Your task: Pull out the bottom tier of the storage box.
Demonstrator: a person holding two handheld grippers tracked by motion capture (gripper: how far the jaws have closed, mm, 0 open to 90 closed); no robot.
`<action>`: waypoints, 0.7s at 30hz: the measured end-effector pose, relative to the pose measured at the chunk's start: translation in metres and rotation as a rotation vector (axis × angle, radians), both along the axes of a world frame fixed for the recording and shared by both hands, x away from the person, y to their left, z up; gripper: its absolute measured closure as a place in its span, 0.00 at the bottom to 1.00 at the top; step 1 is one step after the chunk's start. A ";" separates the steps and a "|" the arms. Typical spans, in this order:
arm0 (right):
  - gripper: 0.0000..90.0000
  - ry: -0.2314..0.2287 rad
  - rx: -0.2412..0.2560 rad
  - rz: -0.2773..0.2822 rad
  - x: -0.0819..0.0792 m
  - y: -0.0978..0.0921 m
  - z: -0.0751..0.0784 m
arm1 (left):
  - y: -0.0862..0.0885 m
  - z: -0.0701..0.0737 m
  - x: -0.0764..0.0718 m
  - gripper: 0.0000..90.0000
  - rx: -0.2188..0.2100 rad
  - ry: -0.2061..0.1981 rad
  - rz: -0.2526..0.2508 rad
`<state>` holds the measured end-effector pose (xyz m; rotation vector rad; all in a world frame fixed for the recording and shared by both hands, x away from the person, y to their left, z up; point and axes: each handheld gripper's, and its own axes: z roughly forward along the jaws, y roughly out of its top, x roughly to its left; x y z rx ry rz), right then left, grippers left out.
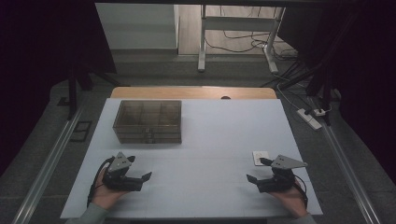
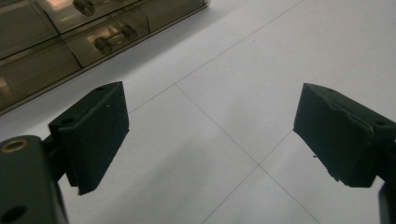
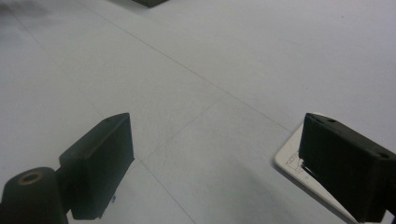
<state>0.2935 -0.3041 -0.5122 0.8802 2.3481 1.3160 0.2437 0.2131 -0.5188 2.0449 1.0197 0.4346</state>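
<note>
A smoky transparent drawer box (image 1: 148, 121) stands on the white table (image 1: 201, 140) at the back left; its small drawers with round knobs (image 2: 103, 44) face me in the left gripper view. My left gripper (image 1: 142, 180) rests low near the front left, open, with bare table between its jaws (image 2: 210, 135). My right gripper (image 1: 254, 174) sits near the front right, open too, nothing between its jaws (image 3: 215, 158). A small white card (image 1: 259, 157) lies flat just behind the right gripper, and its corner (image 3: 292, 161) peeks out beside the right jaw.
A wooden strip (image 1: 194, 92) borders the table's far edge. Beyond it are a white desk frame (image 1: 236, 37), cables and a power strip (image 1: 310, 117) on the floor. Metal rails (image 1: 51, 158) run along both sides of the table.
</note>
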 end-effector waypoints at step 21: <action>0.12 -0.013 -0.010 -0.026 0.001 -0.003 -0.001 | -0.002 -0.003 -0.001 0.12 0.051 -0.059 -0.001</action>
